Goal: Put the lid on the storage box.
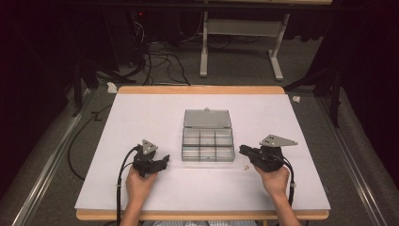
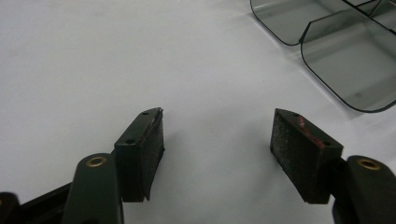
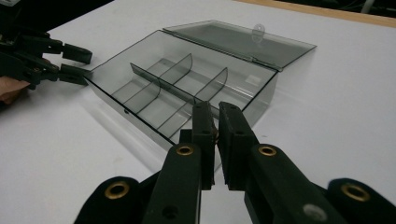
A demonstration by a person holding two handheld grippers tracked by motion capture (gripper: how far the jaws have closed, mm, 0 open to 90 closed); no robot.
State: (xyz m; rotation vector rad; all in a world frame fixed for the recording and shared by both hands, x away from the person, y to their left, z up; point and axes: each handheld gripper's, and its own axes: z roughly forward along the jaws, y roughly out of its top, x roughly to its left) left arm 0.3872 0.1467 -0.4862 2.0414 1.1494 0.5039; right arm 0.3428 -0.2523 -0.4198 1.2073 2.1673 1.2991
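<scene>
Organizer box point(image 1: 208, 146), a clear smoky plastic case with its lid point(image 1: 207, 118) laid back flat, sits in the middle of the frame in the high view, on the white-covered surface point(image 1: 141, 117). Its dividers split it into small compartments; from the right tool's view they look bare, though the tinted plastic makes that hard to confirm.

Left tool point(image 1: 162, 161) rests at lower left of the box, near its front left corner, held by the left hand point(image 1: 139, 181). Its jaws stand wide apart, with bare white surface between the pads point(image 2: 150, 154), and the box's rounded corner shows at the upper right of its own view.

Right tool point(image 1: 243, 150) lies at lower right of the box, held by the right hand point(image 1: 274, 178), its tip just beside the box's front right corner. Its jaws are nearly closed, with a narrow slit between them; something small and brassy may sit in that slit, but it cannot be told.

A small brass piece point(image 1: 246, 167) lies on the surface just below the right tool's tip.

Wide open white surface runs along the left, right and near edges; a wooden rim point(image 1: 202, 89) borders the far edge.
</scene>
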